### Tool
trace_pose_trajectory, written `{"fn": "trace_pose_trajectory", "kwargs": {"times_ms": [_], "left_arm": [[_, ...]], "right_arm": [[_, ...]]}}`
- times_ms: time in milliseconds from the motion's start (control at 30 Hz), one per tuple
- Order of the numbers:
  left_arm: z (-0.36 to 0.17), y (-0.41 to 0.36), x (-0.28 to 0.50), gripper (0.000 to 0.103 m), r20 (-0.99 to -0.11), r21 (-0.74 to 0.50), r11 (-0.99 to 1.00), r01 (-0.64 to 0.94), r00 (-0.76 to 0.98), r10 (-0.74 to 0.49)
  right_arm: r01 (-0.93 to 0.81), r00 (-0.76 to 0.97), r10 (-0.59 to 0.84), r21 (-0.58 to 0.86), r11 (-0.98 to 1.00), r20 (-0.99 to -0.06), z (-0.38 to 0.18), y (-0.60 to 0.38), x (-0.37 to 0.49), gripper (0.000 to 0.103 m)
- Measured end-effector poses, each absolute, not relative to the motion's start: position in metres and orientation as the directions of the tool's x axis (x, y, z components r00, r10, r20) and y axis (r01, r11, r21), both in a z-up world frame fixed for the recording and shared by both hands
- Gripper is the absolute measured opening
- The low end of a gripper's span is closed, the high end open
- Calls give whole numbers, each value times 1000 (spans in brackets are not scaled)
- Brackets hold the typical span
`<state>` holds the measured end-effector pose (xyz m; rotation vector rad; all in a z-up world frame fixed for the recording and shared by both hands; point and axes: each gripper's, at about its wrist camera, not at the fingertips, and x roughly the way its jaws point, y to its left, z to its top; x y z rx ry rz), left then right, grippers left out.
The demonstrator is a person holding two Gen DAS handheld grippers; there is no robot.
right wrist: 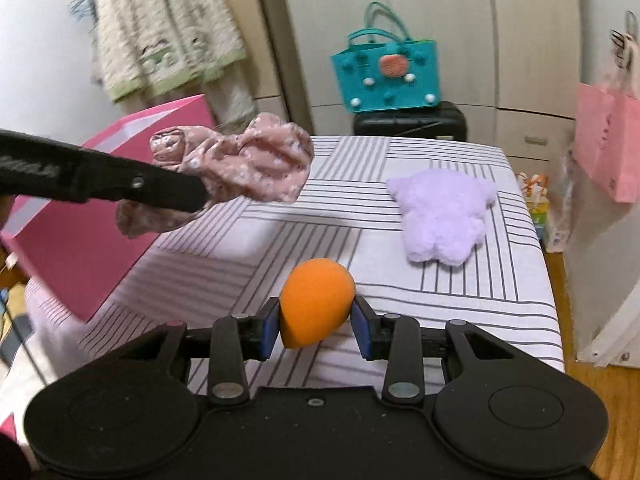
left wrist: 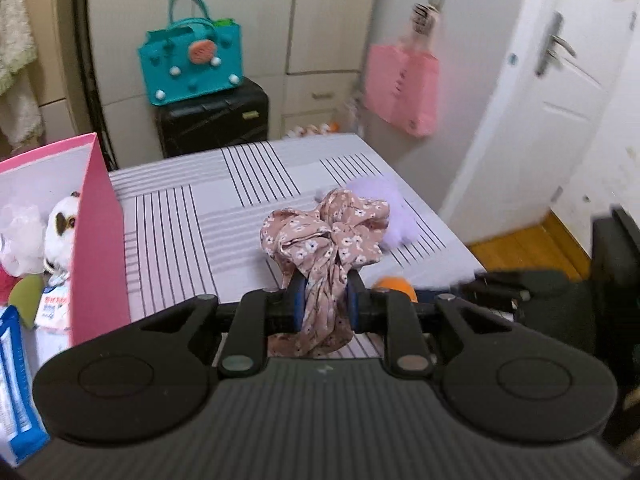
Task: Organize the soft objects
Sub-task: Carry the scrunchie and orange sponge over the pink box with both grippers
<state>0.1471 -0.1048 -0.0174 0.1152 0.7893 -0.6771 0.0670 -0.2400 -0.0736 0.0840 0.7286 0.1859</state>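
My left gripper [left wrist: 323, 300] is shut on a pink floral scrunchie [left wrist: 326, 236], held above the striped bed. From the right wrist view the same scrunchie [right wrist: 240, 160] hangs at the tip of the left gripper [right wrist: 200, 196], close to the pink box [right wrist: 80, 248]. My right gripper [right wrist: 317, 326] is shut on an orange egg-shaped sponge [right wrist: 316, 306], its blue pads pressing both sides. A lilac plush toy [right wrist: 444, 212] lies on the bed at the far right; in the left wrist view that plush toy [left wrist: 394, 210] shows behind the scrunchie.
The pink box [left wrist: 100, 240] at the left holds a white plush, a mesh puff and packets. A teal bag [left wrist: 192, 64] sits on a black suitcase [left wrist: 212, 118] beyond the striped bed [left wrist: 192, 220]. A pink paper bag [left wrist: 402, 88] hangs by the white door.
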Motion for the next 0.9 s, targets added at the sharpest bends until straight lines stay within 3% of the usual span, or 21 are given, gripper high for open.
{"fn": "trace_pose_trajectory", "kwargs": {"times_ms": [567, 733, 900], "left_arm": [[35, -4, 109, 19, -774, -144, 805, 576, 441, -454], [52, 21, 97, 19, -758, -199, 789, 581, 419, -500], [77, 47, 91, 20, -724, -131, 809, 573, 503, -473]], "right_arm": [[-388, 585, 382, 168, 906, -716, 3, -206, 57, 43], [-451, 541, 418, 168, 877, -730, 30, -185, 75, 43], [-526, 517, 442, 135, 840, -733, 53, -153, 89, 43]]}}
